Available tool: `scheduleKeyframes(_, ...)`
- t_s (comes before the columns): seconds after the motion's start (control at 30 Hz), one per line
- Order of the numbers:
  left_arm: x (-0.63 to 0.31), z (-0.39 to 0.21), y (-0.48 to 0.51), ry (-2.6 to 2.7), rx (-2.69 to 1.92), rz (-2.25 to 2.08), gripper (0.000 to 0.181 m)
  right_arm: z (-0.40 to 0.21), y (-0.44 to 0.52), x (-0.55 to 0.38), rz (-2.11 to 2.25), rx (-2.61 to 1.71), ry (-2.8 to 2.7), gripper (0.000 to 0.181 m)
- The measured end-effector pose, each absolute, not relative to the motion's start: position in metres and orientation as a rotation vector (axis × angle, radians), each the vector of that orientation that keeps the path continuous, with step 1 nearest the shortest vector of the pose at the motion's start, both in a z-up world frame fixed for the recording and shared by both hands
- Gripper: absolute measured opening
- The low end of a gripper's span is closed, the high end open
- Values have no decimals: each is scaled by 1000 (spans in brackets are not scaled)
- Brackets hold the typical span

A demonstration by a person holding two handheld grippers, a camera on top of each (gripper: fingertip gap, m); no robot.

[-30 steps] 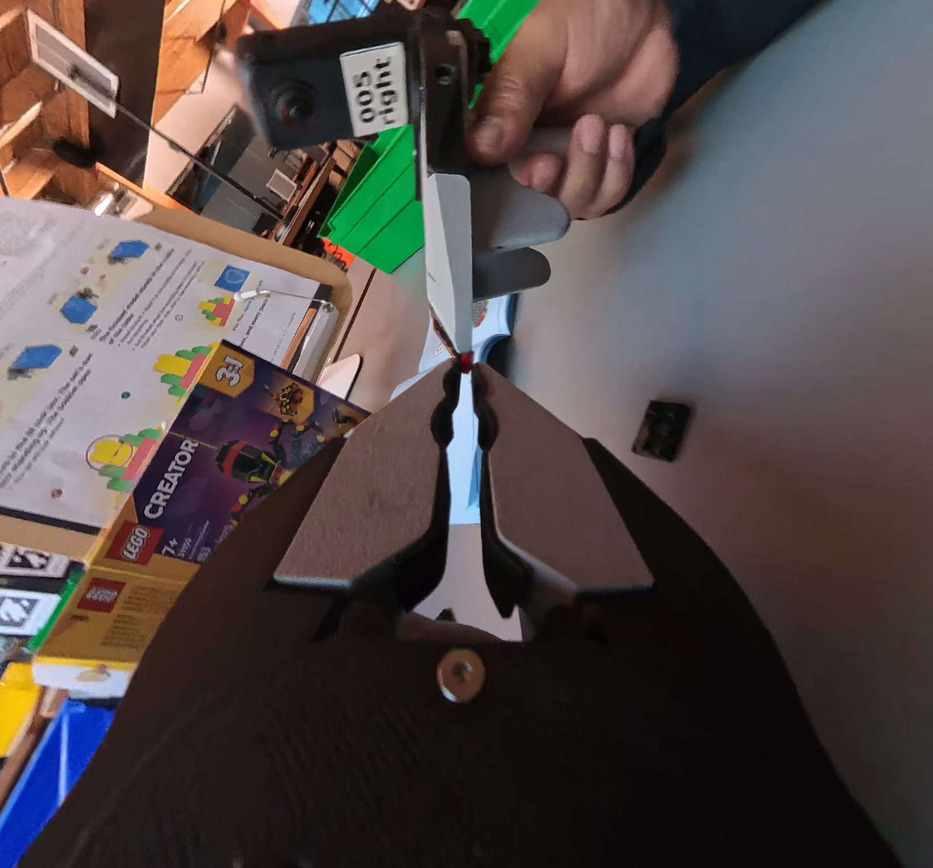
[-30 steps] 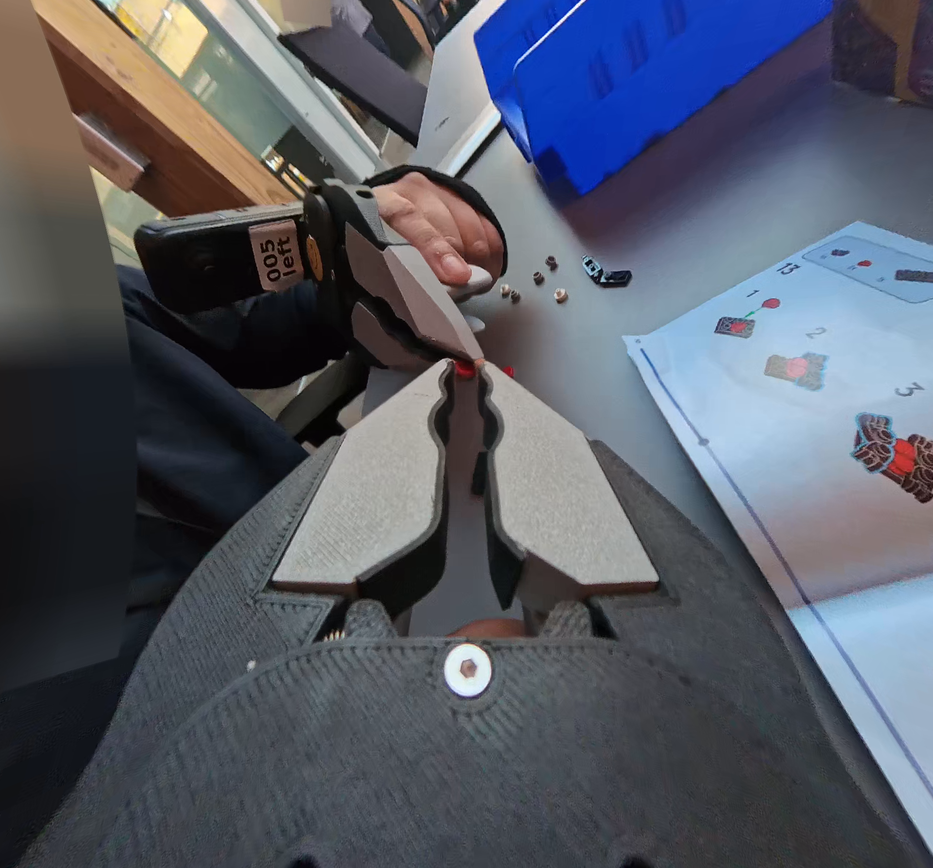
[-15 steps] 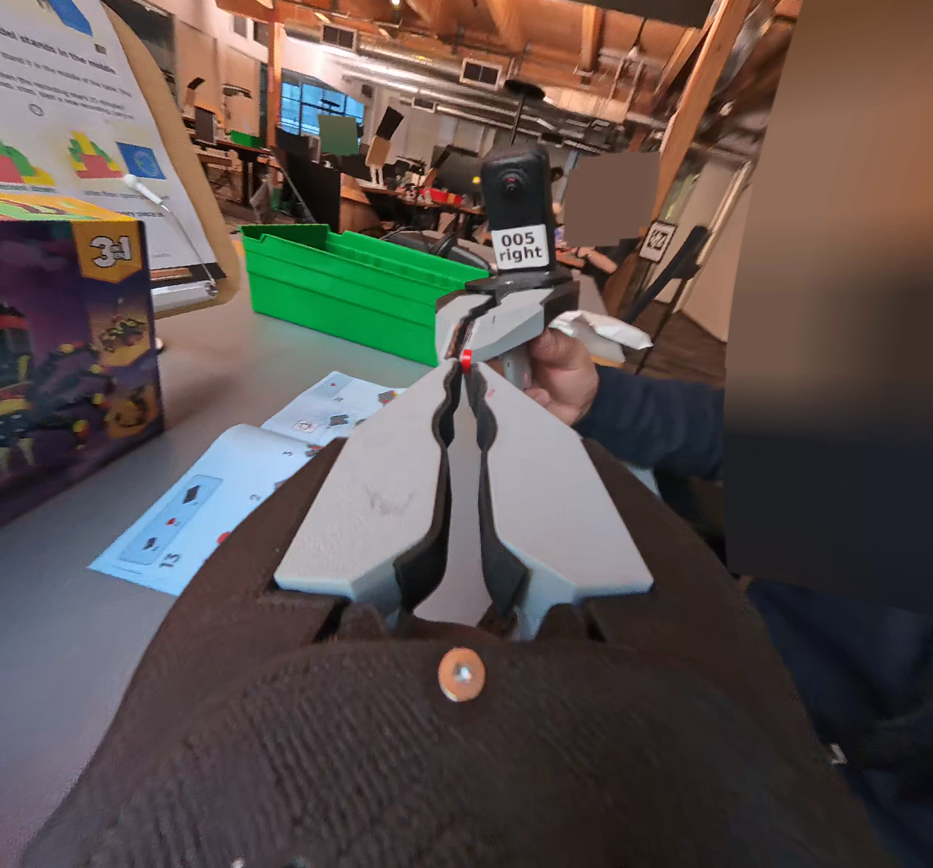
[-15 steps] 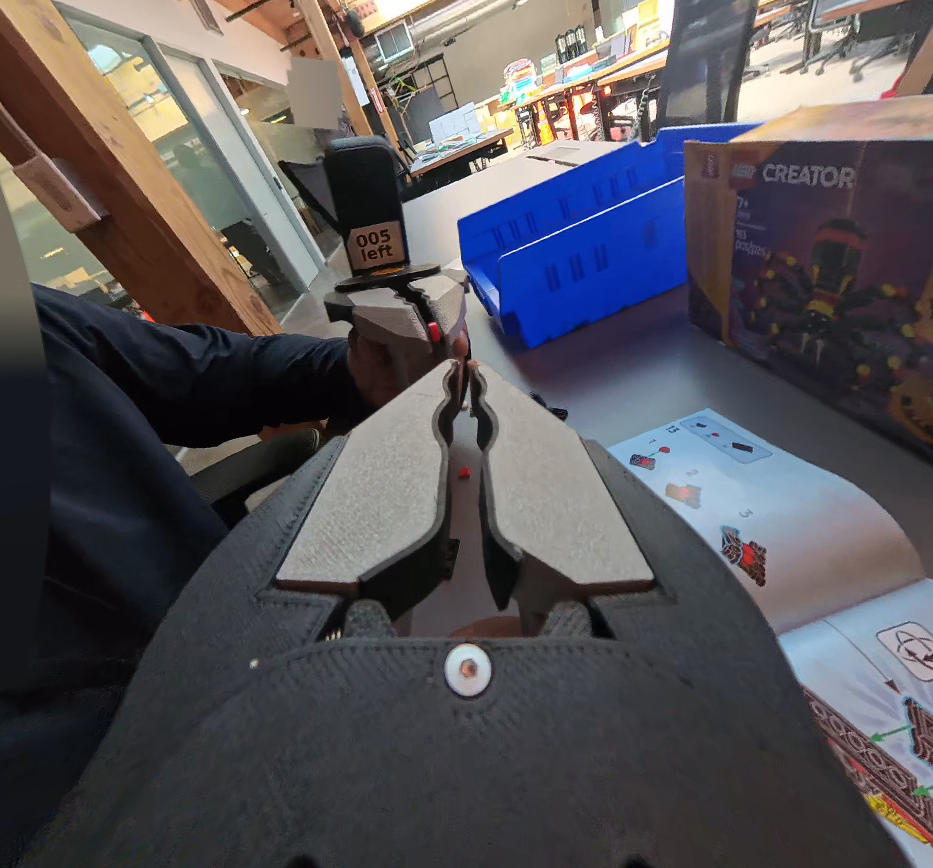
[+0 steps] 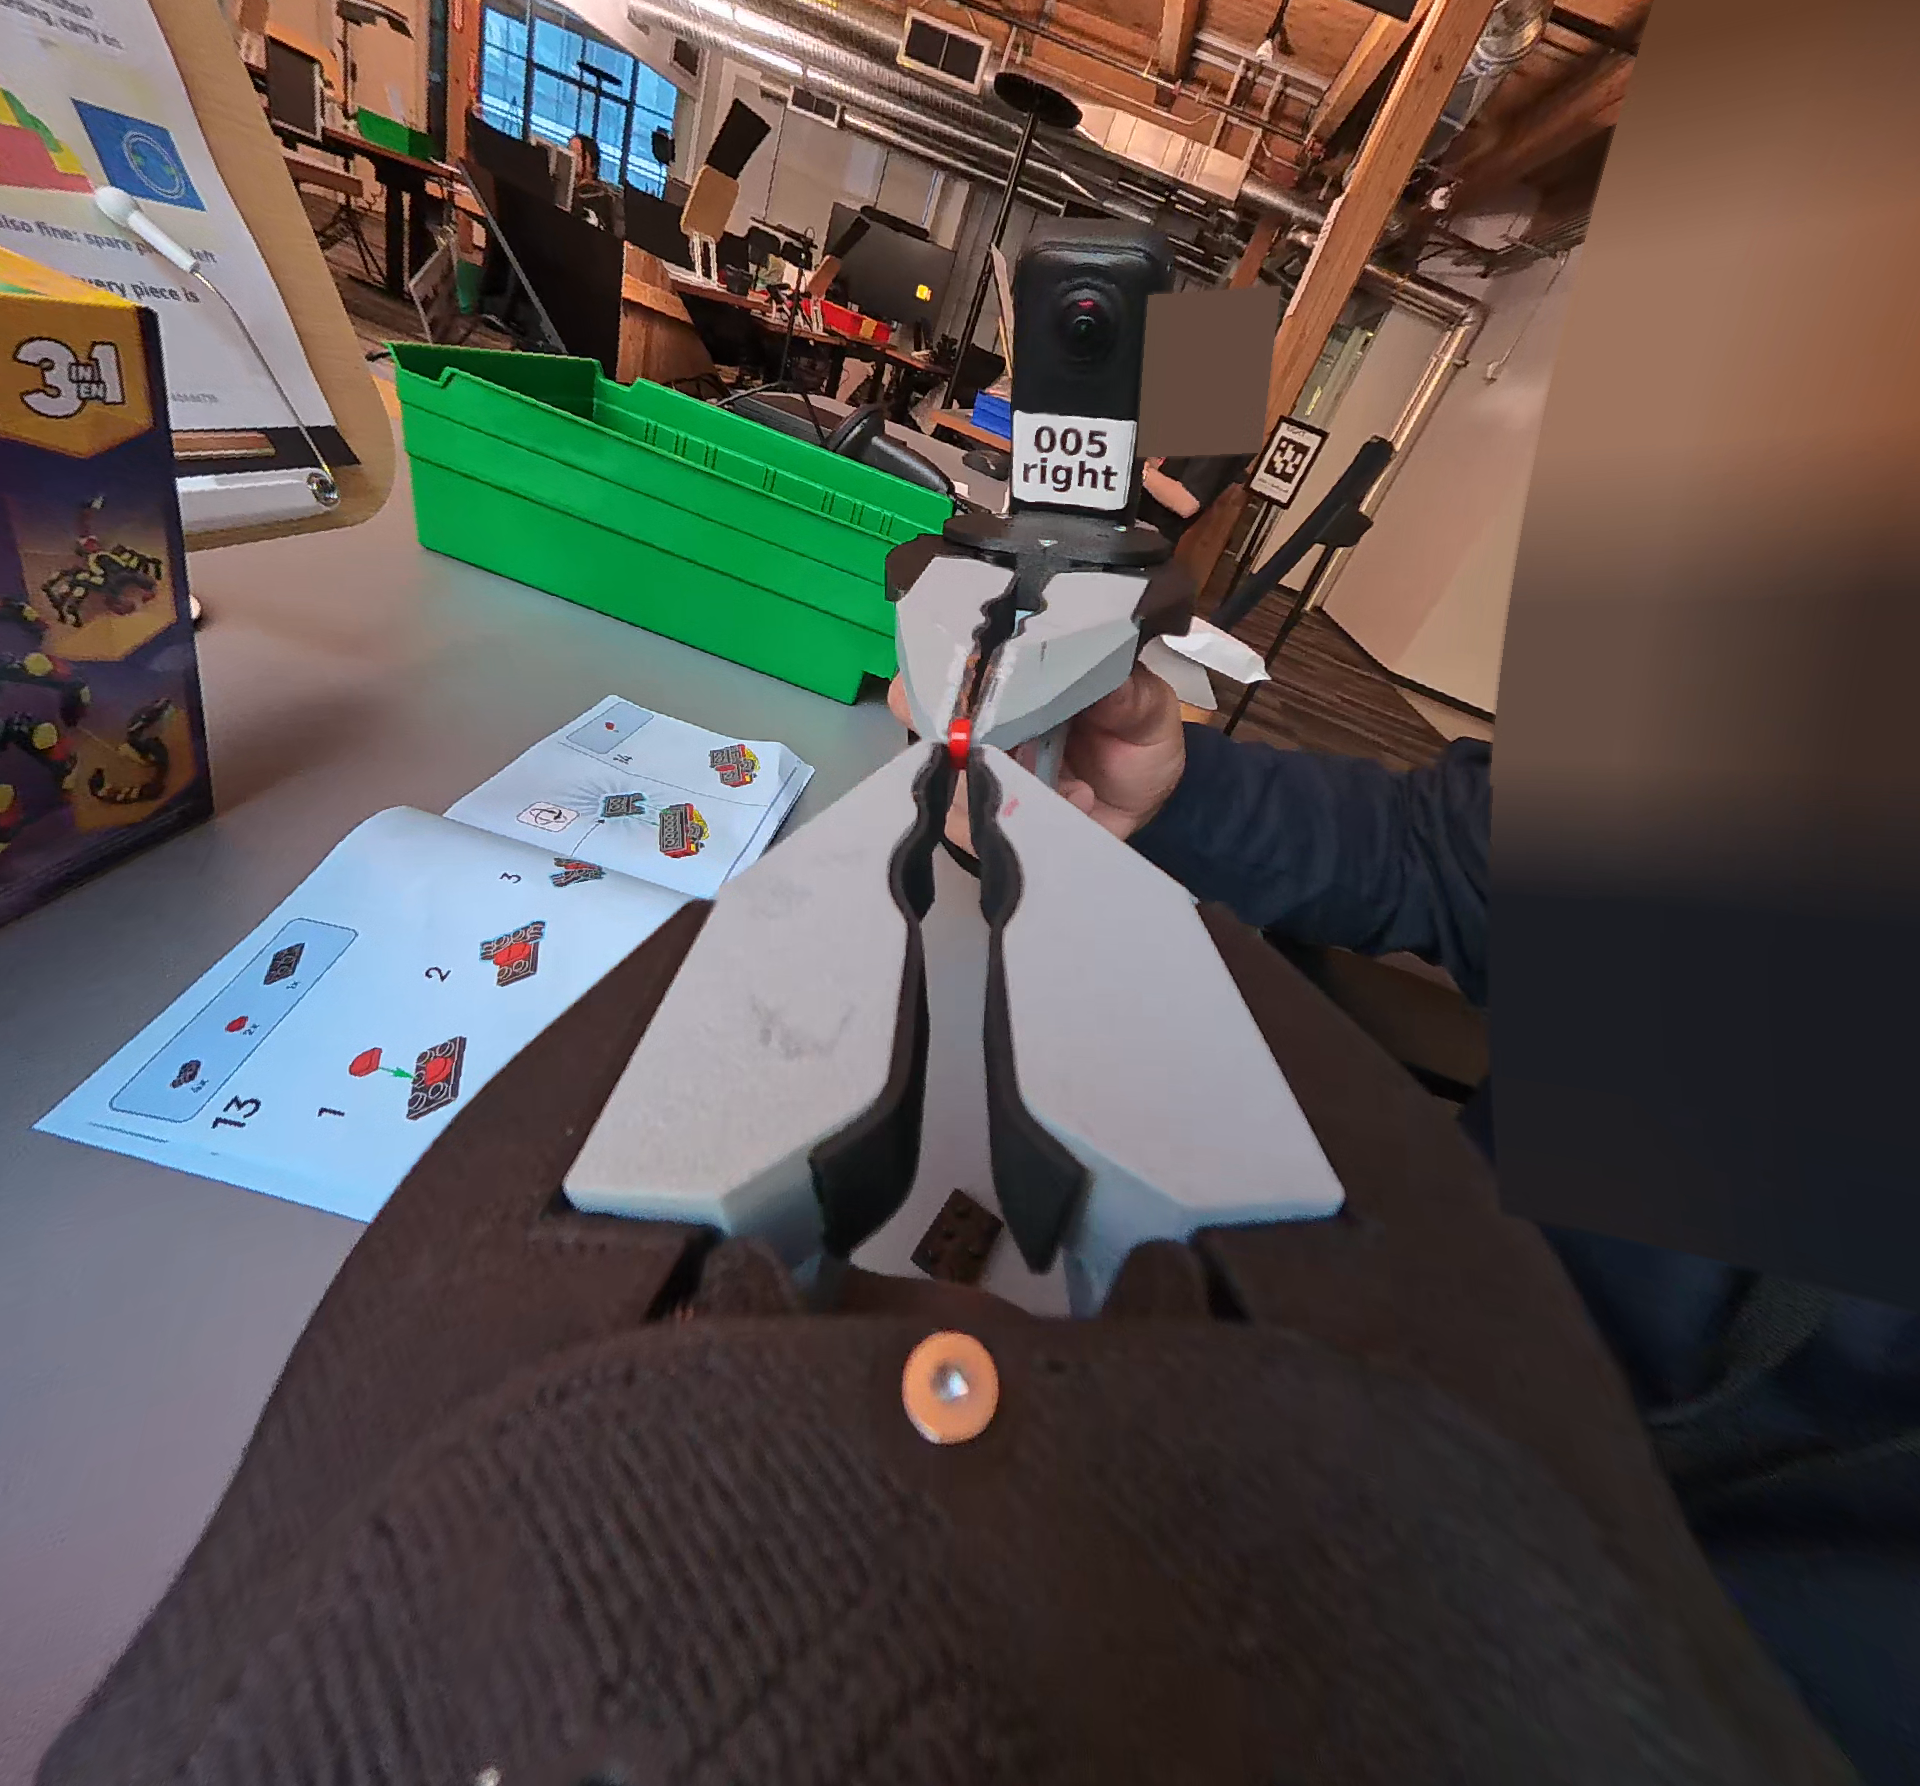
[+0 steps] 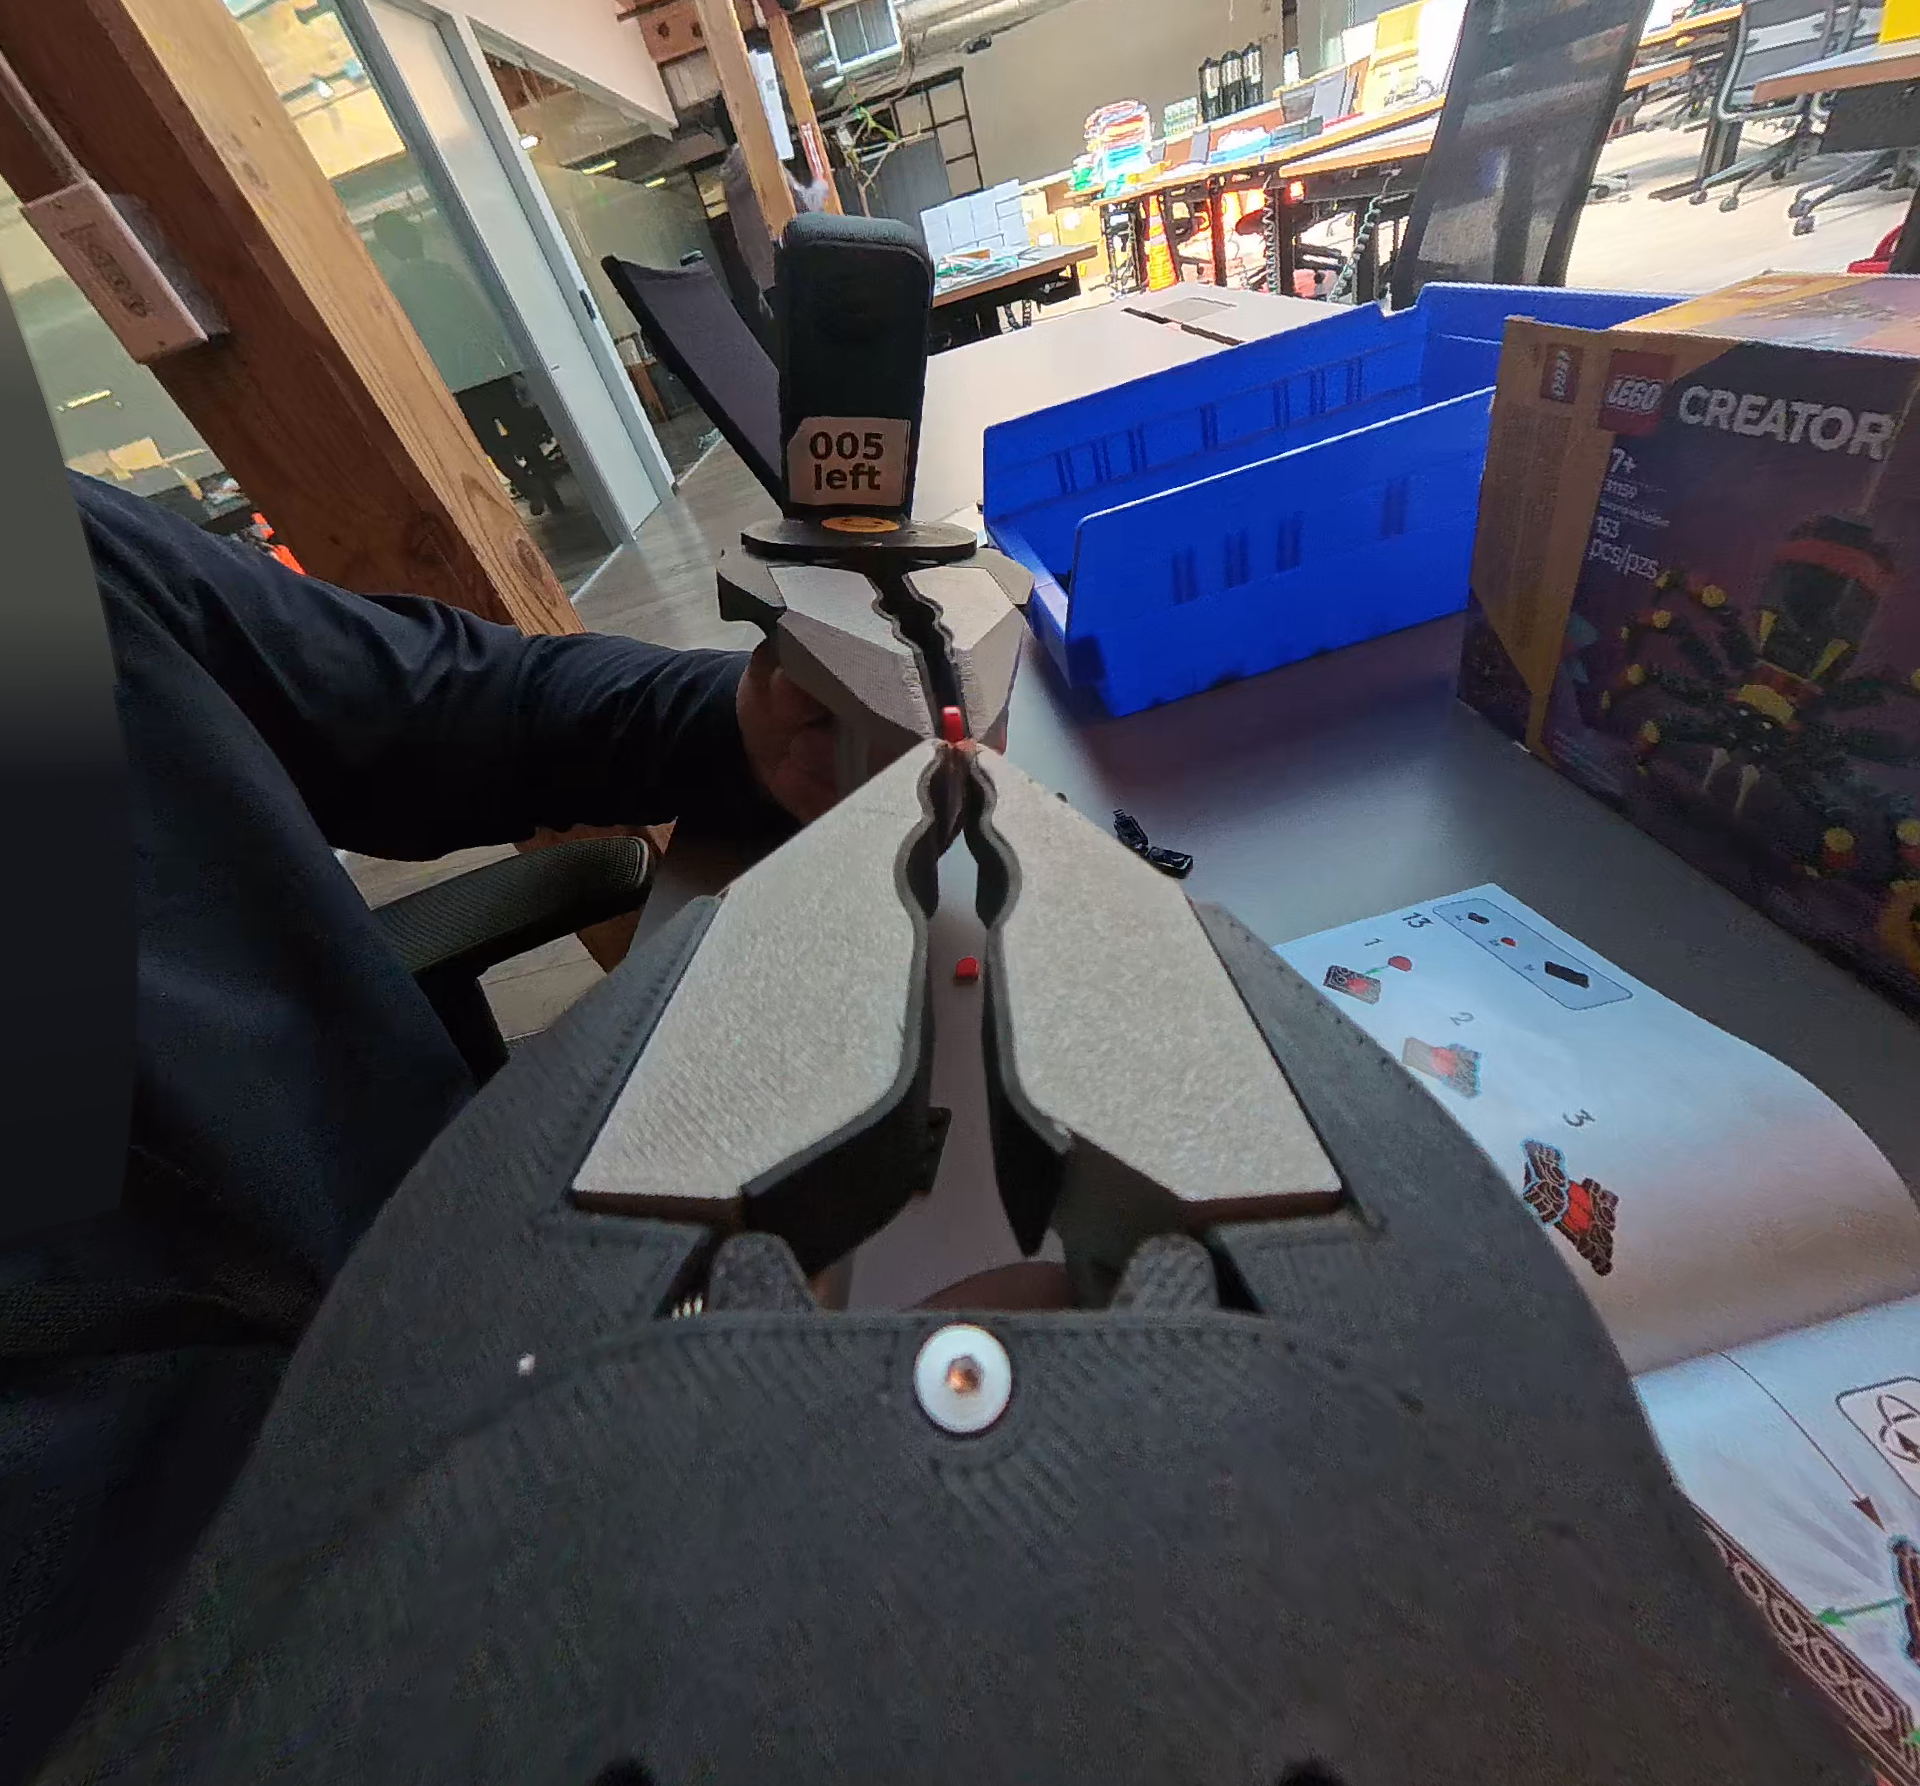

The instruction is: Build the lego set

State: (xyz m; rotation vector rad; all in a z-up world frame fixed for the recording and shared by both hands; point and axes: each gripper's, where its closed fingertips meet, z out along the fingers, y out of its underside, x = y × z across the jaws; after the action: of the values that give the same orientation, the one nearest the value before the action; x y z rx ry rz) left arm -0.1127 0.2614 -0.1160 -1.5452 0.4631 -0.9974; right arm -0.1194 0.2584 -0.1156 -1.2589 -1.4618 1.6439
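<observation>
My left gripper (image 5: 956,762) is shut on a tiny red round piece (image 5: 958,739), held in the air above the table. My right gripper (image 6: 957,755) faces it tip to tip, its jaws closed, its tips right at the red piece (image 6: 951,724). The right gripper also shows in the left wrist view (image 5: 964,720), and the left gripper in the right wrist view (image 6: 949,737). A dark brown plate (image 5: 956,1240) lies on the table under my left fingers. A second red piece (image 6: 966,969) lies on the table under my right fingers.
The open instruction booklet (image 5: 416,957) (image 6: 1621,1092) lies flat on the grey table. The set's box (image 6: 1714,593) (image 5: 83,614) stands behind it. A green bin (image 5: 644,510) and a blue bin (image 6: 1247,531) stand farther back. A small black piece (image 6: 1151,851) lies near the booklet. My left and right fingertips are right by each other. Both grippers' tips are roughly 12 centimetres from the dark brown plate (image 5: 956,1240).
Both grippers have swung from a tilted pose over the table to level and upright, facing each other. The red piece has stayed at the meeting tips throughout.
</observation>
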Motion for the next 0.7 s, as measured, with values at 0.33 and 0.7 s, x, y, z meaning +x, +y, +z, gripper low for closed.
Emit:
scheduleKeyframes(0.33, -112, -115, 259, 457, -1550, -1047, 0, -114, 256, -119, 1664, -1243, -1461, 0)
scheduleKeyframes(0.7, -109, -119, 257, 470, -1574, -1080, 0, -115, 255, -119, 1683, -1251, -1462, 3)
